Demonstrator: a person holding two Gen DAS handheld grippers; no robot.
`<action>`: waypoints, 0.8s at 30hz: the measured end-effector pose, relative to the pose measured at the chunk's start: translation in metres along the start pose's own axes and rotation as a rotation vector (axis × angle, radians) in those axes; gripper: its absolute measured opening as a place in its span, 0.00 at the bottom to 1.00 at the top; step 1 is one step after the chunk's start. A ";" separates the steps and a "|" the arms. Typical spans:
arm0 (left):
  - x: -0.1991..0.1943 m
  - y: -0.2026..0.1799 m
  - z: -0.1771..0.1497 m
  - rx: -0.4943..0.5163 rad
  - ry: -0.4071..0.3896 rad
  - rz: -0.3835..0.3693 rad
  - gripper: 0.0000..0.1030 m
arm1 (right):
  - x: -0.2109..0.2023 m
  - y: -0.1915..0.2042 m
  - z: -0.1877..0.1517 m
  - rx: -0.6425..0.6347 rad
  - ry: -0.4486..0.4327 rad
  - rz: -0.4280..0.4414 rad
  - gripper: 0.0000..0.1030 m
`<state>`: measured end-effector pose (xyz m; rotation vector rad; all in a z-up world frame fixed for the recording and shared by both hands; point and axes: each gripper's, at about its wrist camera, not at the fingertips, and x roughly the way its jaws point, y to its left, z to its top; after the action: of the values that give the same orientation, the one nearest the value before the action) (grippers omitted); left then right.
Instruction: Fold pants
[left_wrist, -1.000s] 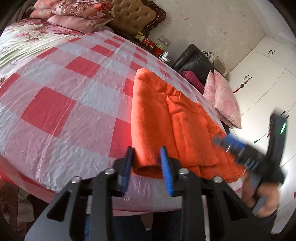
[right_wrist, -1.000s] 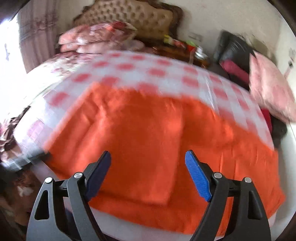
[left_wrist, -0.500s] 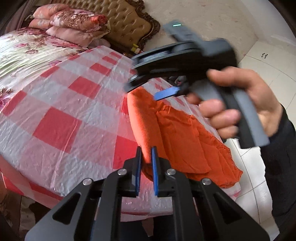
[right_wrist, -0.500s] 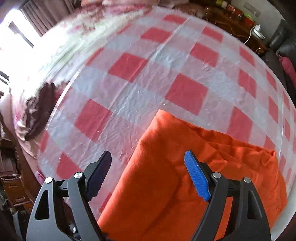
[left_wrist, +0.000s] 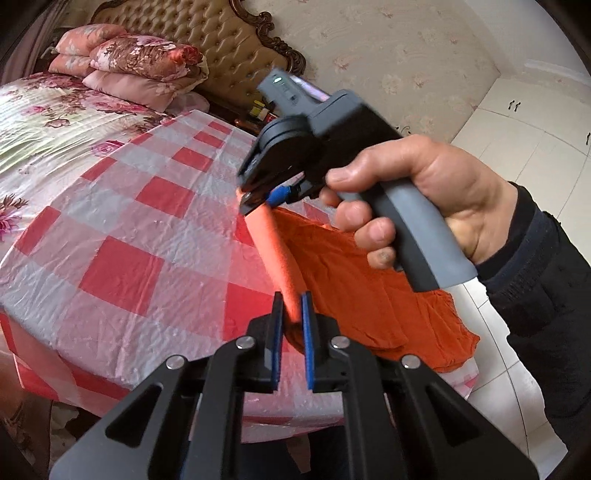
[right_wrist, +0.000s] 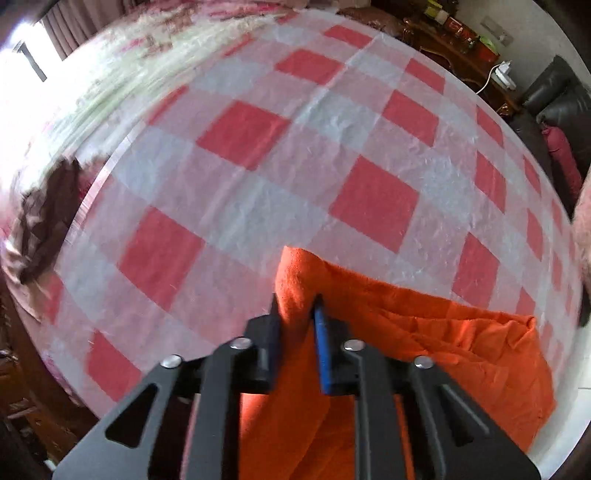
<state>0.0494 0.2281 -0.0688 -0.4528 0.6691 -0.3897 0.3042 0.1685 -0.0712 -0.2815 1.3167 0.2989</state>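
The orange pants (left_wrist: 351, 288) lie part-folded on the right side of the red-and-white checked bed cover (left_wrist: 147, 221). My left gripper (left_wrist: 292, 299) is shut on the near end of their folded left edge, which is raised off the cover. A hand (left_wrist: 424, 192) holds my right gripper (left_wrist: 258, 197) pointing steeply down at the far end of that same edge. In the right wrist view, the right gripper (right_wrist: 295, 301) has its jaws closing, pads pinching the far corner of the pants (right_wrist: 443, 350). The edge stretches taut between both grippers.
Stacked floral pillows (left_wrist: 140, 70) and a tufted headboard (left_wrist: 221, 40) are at the far end of the bed. A black chair (right_wrist: 554, 99) and a cluttered nightstand (right_wrist: 461, 33) stand beyond the bed's right side. White cupboards (left_wrist: 535, 110) and tiled floor lie to the right.
The right gripper swept from the near right side to the pants' far corner and closed on it. The left gripper shut on the near fold and lifted it slightly.
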 end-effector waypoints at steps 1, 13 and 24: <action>-0.005 0.004 0.003 -0.003 -0.012 0.014 0.09 | -0.005 0.001 0.002 0.013 -0.023 0.031 0.14; -0.067 -0.064 0.064 0.269 -0.119 0.176 0.08 | -0.116 -0.061 0.010 0.172 -0.313 0.673 0.10; 0.072 -0.298 -0.064 0.772 -0.098 0.174 0.08 | -0.098 -0.315 -0.133 0.413 -0.352 0.698 0.10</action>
<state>-0.0007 -0.0721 0.0043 0.3164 0.4140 -0.4243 0.2786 -0.1784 0.0044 0.5736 1.0562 0.6183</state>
